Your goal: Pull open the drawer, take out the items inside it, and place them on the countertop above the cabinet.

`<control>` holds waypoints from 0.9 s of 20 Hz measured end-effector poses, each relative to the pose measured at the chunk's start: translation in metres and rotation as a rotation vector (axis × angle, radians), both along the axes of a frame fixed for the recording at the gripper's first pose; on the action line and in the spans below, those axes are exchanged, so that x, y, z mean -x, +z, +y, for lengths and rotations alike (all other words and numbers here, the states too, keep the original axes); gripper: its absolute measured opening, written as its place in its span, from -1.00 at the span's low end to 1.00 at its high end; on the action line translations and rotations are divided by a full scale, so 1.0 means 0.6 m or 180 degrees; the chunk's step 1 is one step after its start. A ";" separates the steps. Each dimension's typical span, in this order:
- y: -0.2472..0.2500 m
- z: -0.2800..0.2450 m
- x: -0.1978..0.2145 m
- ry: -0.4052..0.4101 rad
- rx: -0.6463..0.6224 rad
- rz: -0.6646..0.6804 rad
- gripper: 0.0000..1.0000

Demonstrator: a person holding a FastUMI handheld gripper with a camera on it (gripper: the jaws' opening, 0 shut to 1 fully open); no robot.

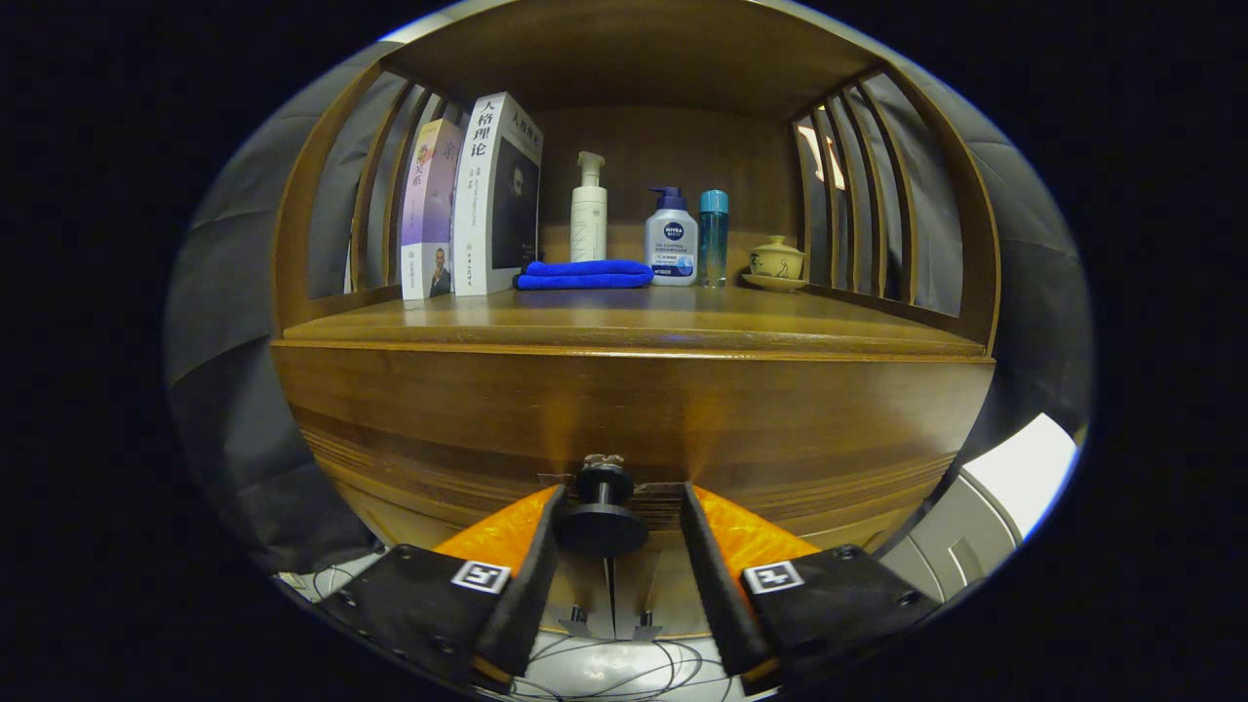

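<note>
The black drawer knob is being flanked by the gripper, whose fingers are being held apart on either side of it, with a gap showing on each side. The wooden drawer front is being faced closed, just ahead; beyond and above, the countertop is being occupied by books, a folded blue cloth, bottles and a lidded teacup

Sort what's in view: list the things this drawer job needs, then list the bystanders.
Job:
- drawer knob, between the open fingers, not yet gripped
- drawer front, shut
- countertop
- gripper

Bystanders:
- two books
- blue cloth
- white pump bottle
- small pump bottle
- teal bottle
- lidded cup
</note>
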State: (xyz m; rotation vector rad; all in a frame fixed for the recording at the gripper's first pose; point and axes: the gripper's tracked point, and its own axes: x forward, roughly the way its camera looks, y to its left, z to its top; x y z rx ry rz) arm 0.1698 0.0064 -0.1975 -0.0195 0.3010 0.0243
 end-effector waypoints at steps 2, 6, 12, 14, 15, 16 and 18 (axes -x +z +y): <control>-0.004 0.004 -0.003 -0.0012 -0.0017 0.0007 -0.10; -0.003 0.009 -0.003 0.0022 -0.0047 -0.0015 -0.25; -0.002 0.007 0.001 0.0107 -0.0028 0.0006 -0.51; -0.002 0.006 0.005 0.0122 -0.0033 0.0015 -0.54; -0.002 0.005 0.009 0.0117 -0.0036 0.0014 -0.54; -0.002 0.005 0.014 0.0116 -0.0025 0.0017 -0.55; -0.002 0.005 0.026 0.0126 0.0011 0.0027 -0.55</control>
